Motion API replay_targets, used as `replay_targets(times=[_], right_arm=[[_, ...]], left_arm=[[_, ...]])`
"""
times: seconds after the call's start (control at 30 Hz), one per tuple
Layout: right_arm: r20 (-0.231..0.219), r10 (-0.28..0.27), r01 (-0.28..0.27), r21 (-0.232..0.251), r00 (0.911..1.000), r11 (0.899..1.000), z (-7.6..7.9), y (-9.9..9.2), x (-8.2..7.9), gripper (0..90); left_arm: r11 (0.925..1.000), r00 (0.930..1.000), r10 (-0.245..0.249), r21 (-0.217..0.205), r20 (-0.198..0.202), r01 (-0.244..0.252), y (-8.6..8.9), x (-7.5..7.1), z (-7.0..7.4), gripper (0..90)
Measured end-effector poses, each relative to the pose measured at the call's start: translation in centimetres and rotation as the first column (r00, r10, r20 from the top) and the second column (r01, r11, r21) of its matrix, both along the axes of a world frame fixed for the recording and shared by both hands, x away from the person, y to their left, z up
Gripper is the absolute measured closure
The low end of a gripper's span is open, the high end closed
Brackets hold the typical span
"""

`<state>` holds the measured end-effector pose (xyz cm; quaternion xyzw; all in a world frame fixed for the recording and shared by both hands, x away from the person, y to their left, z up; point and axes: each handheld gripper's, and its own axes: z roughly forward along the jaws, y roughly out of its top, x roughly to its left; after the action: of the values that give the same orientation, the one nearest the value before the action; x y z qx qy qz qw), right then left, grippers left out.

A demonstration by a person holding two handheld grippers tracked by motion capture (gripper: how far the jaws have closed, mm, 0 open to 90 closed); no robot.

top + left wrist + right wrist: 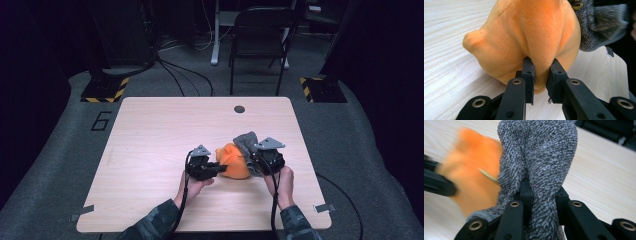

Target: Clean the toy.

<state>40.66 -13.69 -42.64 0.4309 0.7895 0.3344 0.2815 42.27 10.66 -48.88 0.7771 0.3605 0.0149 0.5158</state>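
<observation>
While the orange plush pouch [234,161] lies near the middle of the tabletop [150,130], between the two hands, each hand-held gripper takes one part of it, probably so that the grey knitted fabric [246,140] can be pulled out of, or away from, the orange part. The left hand-held gripper [541,75] has its jaws drawn narrow, pinching a fold of the orange plush to anchor it low against the wood. The right hand-held gripper [541,192] is likewise nearly closed, clamped on a bunch of the grey fabric, which rises above its jaws just beside the orange plush and touches it.
</observation>
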Motion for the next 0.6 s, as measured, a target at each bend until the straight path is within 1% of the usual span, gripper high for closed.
replay_targets(times=[0.03,0.07,0.1,0.13,0.2,0.23,0.3,0.37,0.43,0.53,0.6], right_arm=[[-0.012,-0.014,0.014,0.001,0.9998,1.0,-0.4,-0.4,0.3,75.8],[-0.046,-0.047,0.047,0.009,0.9979,0.999,-1.1,-1.3,0.8,75.8],[-0.046,-0.047,0.047,0.009,0.9979,0.999,-1.1,-1.3,0.8,75.8],[-0.073,-0.07,0.07,0.002,0.9949,0.998,-1.8,-2.1,1.2,75.8],[-0.105,-0.099,0.1,0.004,0.9896,0.995,-2.7,-2.7,1.7,75.8],[-0.121,-0.109,0.109,-0.002,0.9867,0.994,-3.1,-2.9,2.0,75.8],[-0.158,-0.121,0.123,0.0,0.98,0.992,-4.1,-3.3,2.4,75.8],[-0.188,-0.131,0.127,-0.029,0.9735,0.991,-5.0,-3.4,2.8,75.8],[-0.218,-0.125,0.119,-0.04,0.968,0.992,-5.7,-3.5,3.1,75.7],[-0.221,-0.122,0.116,-0.04,0.9677,0.992,-5.9,-3.5,3.2,75.7],[-0.194,-0.141,0.135,-0.043,0.9708,0.99,-4.7,-3.7,2.9,75.8]], left_arm=[[1.0,1.0,0.0,0.0,0.0,0.0,0.0,0.0,0.0,77.8],[1.0,1.0,-0.001,0.0,0.0,0.001,0.0,0.0,0.0,77.8],[1.0,1.0,-0.001,0.0,0.0,0.001,0.0,0.0,0.0,77.8],[1.0,1.0,-0.002,0.001,-0.001,0.002,0.0,0.0,0.1,77.8],[1.0,1.0,-0.002,0.003,0.0,0.002,0.0,0.1,0.1,77.8],[1.0,1.0,-0.001,0.002,-0.001,0.001,0.0,0.0,0.1,77.8],[1.0,1.0,-0.001,0.002,-0.001,0.001,0.0,0.0,0.1,77.8],[1.0,1.0,-0.002,0.003,-0.001,0.002,0.0,0.0,0.1,77.8],[1.0,1.0,-0.001,0.002,0.0,0.001,0.0,0.0,0.1,77.8],[1.0,1.0,0.0,0.002,0.002,0.0,0.0,0.1,0.1,77.8],[1.0,1.0,0.005,0.001,-0.002,-0.005,0.1,0.0,0.1,77.7]])
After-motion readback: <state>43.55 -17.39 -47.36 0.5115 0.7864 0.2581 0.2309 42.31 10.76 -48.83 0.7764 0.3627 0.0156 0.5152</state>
